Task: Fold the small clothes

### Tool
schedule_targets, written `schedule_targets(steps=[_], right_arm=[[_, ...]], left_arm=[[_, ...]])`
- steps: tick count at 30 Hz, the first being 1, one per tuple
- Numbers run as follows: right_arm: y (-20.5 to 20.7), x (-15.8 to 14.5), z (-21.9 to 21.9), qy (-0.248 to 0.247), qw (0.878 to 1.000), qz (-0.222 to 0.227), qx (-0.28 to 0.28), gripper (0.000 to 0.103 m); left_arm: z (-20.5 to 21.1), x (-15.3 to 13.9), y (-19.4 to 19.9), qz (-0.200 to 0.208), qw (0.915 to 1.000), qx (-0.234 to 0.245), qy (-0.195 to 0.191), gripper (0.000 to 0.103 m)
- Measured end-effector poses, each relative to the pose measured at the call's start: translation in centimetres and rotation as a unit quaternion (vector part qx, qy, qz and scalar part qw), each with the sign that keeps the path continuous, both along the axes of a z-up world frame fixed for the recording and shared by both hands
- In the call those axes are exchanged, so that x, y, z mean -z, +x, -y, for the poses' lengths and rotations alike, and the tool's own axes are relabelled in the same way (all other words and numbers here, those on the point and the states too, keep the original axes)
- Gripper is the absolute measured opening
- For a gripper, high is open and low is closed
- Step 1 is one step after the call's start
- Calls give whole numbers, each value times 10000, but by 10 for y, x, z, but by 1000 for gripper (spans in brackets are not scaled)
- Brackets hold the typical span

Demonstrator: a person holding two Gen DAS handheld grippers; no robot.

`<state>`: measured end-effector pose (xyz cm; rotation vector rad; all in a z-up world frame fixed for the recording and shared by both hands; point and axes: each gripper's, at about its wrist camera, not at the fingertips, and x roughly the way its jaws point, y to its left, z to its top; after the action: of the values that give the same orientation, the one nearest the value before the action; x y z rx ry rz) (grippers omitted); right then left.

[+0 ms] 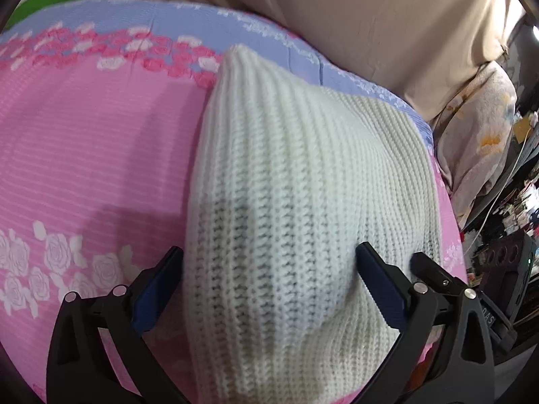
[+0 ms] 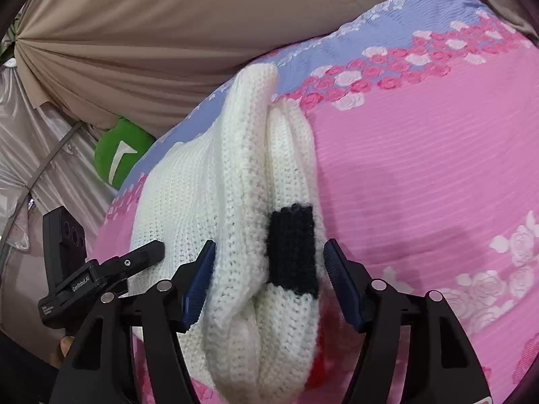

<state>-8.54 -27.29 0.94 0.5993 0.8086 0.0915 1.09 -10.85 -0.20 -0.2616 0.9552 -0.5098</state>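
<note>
Surface: a bedsheet (image 1: 101, 141), pink with fine pale stripes, white rose prints near the grippers and a lavender-blue border with pink and white roses along the far edge.

Room: a beige draped cloth (image 2: 151, 50) hangs behind the bed; in the right wrist view it gathers to a knot at upper left, with silvery fabric (image 2: 30, 141) below it.

Green item: a green cushion-like object with a white mark (image 2: 118, 155) sits at the far edge of the bed (exact type cannot be told).

Side clutter: in the left wrist view, a floral-print cloth (image 1: 481, 148), a white cable (image 1: 498, 198) and dark, blurred equipment stand off the bed's right side.

Containers: no bin or basket can be made out.

Garment: a white ribbed knit garment (image 1: 289, 202) lies bunched on the pink sheet, one end pointing toward the lavender border. The right wrist view shows it folded into lengthwise ridges, with a black knit band (image 2: 291, 245) across one ridge.

Left gripper (image 1: 269, 269): jaws spread wide, straddling the knit. The blue pads flank the fabric; the right pad dents its surface, but no clamp is formed.

Right gripper (image 2: 269, 269): jaws parted, one pad each side of the folded ridges. The left pad lies against the knit, the right pad stands just clear of the black band. Nothing is gripped.

Second tool: the left gripper's black finger shows at left in the right wrist view, resting on the same garment.
</note>
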Motion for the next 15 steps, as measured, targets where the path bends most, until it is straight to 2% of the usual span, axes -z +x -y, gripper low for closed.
schedule_targets(steps=[2,8,15], right_arm=[[5,5,-1,82,10000,-15,-48,75],[6,7,-1,132,9998,82,-147,78],[7,4,-16,-239,9996,116,-128,78]], left_arm=[[10,1,2,8,9999,109,21,98],[24,3,-4,446,9984,35,350,98],[27,4,-12,717,9962,-62,481,98]])
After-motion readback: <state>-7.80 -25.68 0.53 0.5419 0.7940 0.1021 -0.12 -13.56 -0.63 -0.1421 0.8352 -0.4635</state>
